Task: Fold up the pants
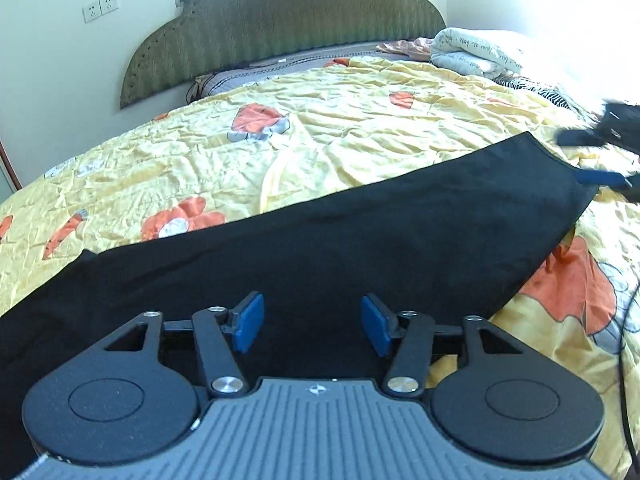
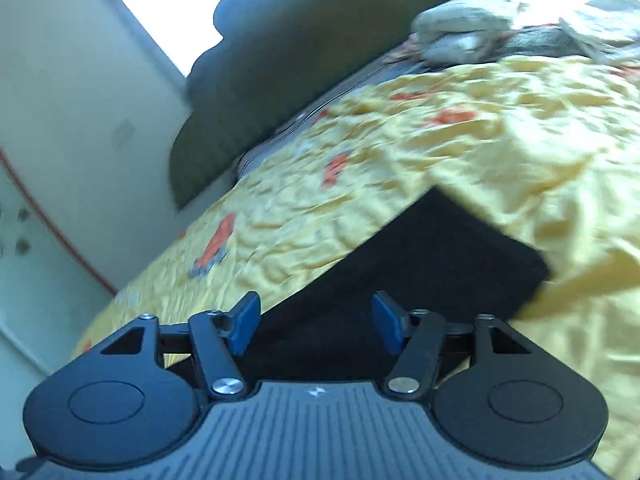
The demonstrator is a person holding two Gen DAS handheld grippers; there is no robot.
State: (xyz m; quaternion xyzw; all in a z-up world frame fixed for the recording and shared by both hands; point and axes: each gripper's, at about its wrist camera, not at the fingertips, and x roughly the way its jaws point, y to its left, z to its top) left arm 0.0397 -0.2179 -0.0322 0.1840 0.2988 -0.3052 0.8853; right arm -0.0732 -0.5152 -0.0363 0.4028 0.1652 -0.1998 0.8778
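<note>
Nearest to me, the left gripper (image 1: 312, 326) has its blue fingers (image 1: 250, 322) spread apart with nothing pinched; the black pants (image 1: 340, 240) lie directly under and ahead of them, a long flat band running from left of the fingers away to the right across the bed. My right gripper (image 2: 316, 322) also has its fingers (image 2: 245, 323) standing apart and empty, over the pants' end, whose squared corner sits ahead and to the right of the fingers; that view is blurred. Beyond the fingers the yellow quilt (image 1: 320, 128) with orange flowers spreads wrinkled. Farther off, the green headboard (image 1: 288, 20) stands against the wall, and a rolled white blanket (image 1: 476, 50) rests far right.
</note>
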